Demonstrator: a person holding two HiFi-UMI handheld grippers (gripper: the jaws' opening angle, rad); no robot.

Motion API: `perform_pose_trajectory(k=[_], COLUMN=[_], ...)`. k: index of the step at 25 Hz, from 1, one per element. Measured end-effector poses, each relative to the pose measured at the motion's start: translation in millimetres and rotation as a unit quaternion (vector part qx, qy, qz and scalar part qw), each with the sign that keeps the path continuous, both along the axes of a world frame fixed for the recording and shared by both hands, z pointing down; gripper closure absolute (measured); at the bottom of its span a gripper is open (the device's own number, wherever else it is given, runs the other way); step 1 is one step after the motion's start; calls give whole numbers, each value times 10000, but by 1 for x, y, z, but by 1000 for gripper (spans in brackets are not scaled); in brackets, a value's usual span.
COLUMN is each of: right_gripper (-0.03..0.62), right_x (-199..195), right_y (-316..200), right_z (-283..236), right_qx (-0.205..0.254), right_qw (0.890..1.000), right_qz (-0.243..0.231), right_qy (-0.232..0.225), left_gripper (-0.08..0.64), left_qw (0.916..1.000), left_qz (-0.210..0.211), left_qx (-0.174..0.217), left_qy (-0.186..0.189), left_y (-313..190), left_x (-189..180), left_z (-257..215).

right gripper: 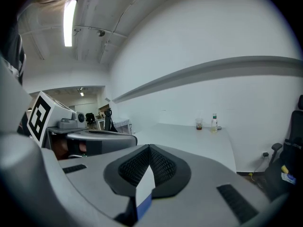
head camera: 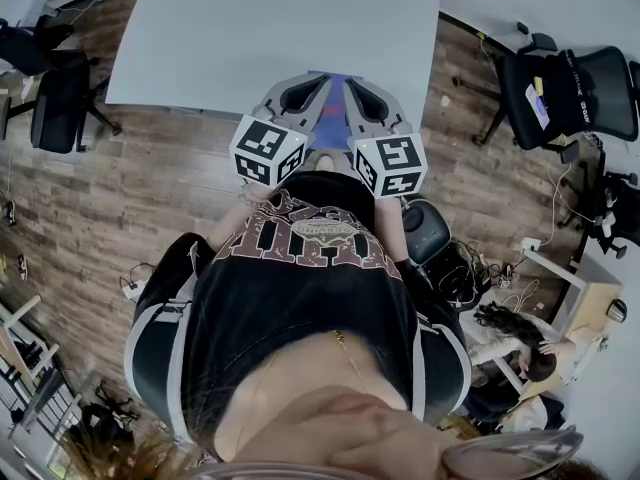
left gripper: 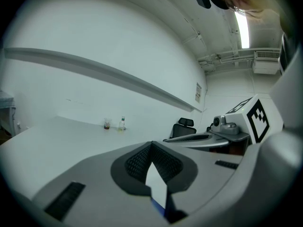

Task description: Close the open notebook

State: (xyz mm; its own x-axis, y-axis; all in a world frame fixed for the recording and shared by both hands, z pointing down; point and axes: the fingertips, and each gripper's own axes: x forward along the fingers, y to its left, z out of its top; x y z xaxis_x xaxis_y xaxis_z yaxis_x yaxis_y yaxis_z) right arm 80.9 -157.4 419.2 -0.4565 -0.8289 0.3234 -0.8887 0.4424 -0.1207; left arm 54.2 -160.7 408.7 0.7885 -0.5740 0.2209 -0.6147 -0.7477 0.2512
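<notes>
Both tools hang close to the person's body, side by side above the near edge of the white table (head camera: pixel 270 28). The left tool (head camera: pixel 322 76) has its jaws pressed together, the tips meeting with nothing pinched. The right tool (head camera: pixel 352 78) looks the same in its own view: tips touching, empty.

The notebook (head camera: pixel 335 118) shows only as a blue-purple patch between and under the two tools, at the table's near edge. Each gripper view catches a white sliver with a blue strip below it through the gap behind the jaws. That is probably a page and the cover, but none of the views shows whether the book lies open or how its pages sit. A cup (left gripper: pixel 107 125) and a small bottle (left gripper: pixel 122 123) stand well apart from it at the far end.

The main risk, as I judge it, is the notebook's place. It sits so near the edge that a push along the table, rather than a lift of the cover, could slide it off towards the person. With the jaws pressed together, a tool can only nudge. It might skid over the paper, crease a page or fold one under the cover. The tools also hang just beside each other and hide the book from the head view. They could knock together or come down off target.
</notes>
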Motion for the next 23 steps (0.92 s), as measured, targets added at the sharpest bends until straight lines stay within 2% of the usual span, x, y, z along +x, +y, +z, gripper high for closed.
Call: perform_pose_trajectory(k=[23], right_gripper=[574], right_x=[6], right_y=[13], right_z=[5], right_qx=[-65], right_qw=[9999], right_qz=[-88], right_qy=[-29], left_gripper=[512], left_qw=[9999], left_qz=[-89], left_qx=[-24], left_qy=[-51], left_y=[13], left_x=[5], left_z=[3])
